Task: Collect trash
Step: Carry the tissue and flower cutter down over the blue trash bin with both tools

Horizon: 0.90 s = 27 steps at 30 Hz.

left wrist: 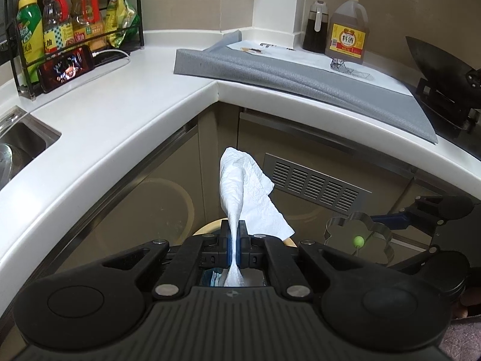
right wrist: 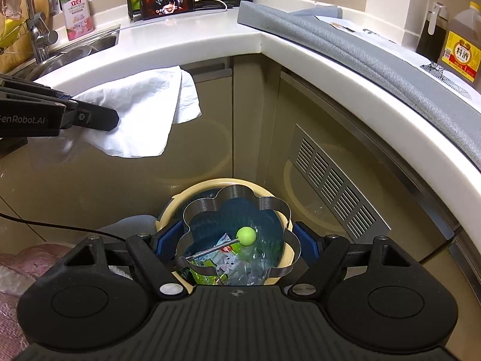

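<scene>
Black pads of the left gripper (left wrist: 234,245) were clamped on a crumpled white paper towel (left wrist: 245,194), which stood up from them above the bin. Over the cream-rimmed trash bin (right wrist: 207,184), holding wrappers, the right gripper (right wrist: 237,237) held its fingers wide against a flower-shaped metal ring (right wrist: 237,194) with a green ball (right wrist: 246,236) on a wire. Beyond ran beige cabinets and a white corner countertop (left wrist: 120,114), with a grey mat (left wrist: 300,81) far right and a sink (left wrist: 18,141) left.
</scene>
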Tool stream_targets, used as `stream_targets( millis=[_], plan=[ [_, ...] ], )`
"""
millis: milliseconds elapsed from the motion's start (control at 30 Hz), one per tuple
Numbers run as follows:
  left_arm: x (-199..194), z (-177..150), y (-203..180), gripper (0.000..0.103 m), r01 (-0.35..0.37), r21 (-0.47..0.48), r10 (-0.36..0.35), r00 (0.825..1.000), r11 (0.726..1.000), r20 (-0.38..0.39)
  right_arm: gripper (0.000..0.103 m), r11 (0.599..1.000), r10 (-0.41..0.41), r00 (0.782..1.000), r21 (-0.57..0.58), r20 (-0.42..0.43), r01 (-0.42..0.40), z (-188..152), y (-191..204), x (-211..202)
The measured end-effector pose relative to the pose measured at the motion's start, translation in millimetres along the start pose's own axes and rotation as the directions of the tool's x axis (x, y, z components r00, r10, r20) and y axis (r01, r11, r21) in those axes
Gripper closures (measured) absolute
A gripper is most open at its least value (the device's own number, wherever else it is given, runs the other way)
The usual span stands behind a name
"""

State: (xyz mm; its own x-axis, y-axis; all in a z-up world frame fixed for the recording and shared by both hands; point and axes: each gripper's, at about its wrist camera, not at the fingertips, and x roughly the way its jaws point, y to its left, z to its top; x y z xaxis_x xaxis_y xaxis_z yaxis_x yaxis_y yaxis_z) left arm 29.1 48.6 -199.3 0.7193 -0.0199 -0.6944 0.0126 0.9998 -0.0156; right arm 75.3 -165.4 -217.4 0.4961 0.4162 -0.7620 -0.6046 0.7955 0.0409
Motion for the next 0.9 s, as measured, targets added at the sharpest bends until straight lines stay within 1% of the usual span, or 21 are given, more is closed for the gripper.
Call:
stream_targets(
  millis=[733,900],
  plan=[
    [16.6,1.5,1.7,0.100,-0.004,-0.025,0.003,0.999,1.000,-0.046,0.022,1.000,0.009,0.999,0.009,-0.046,-0.008,2.9,-4.4,17.4],
    [26.2,0.9,1.9,0.100,-0.011,-0.037,0.008,0.996,0.999,-0.087,0.022,1.000,0.003,0.998,0.005,-0.057,-0.002,4.2,-4.0,24.6]
  ],
)
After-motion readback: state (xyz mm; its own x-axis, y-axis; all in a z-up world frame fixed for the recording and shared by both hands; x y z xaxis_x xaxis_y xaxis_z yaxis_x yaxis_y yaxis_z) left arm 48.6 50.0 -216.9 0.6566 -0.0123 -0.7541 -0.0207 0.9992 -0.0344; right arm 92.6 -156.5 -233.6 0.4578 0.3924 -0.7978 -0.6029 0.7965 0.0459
